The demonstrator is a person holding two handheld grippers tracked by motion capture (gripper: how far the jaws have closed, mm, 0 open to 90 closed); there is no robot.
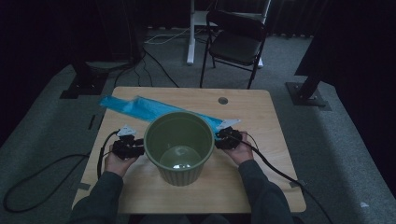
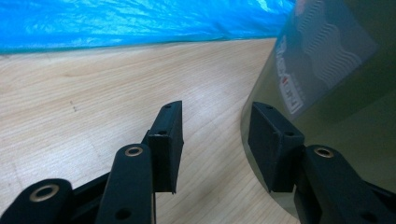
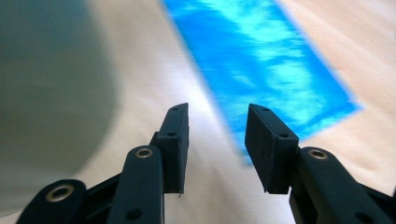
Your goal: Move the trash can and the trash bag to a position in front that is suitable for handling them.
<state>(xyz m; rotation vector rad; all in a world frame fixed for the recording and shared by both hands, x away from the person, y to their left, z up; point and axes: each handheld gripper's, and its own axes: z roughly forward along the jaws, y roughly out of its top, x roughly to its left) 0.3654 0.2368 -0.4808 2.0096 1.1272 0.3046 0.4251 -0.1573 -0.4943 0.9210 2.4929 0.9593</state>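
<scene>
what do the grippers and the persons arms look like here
Both the left gripper and the right gripper are black, each topped with a pale grey three-cornered plate and trailing a black cable. Their jaws are flat black rectangular blocks on arms with brass-ringed pivot holes. The person wears dark grey-green long sleeves.

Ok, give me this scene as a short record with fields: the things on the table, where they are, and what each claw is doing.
surface: light wooden table
main object: ribbed olive-green plastic bin, upright, mid-table, nothing inside
behind the bin: flat blue plastic bag, lying on the table, partly hidden by the bin
left claw: open, holding nothing, beside the bin's left wall, one jaw close against it
right claw: open, holding nothing, at the bin's right, pointing toward the bag
hands: one on each claw
beyond the table: dark folding chair on grey carpet
</scene>
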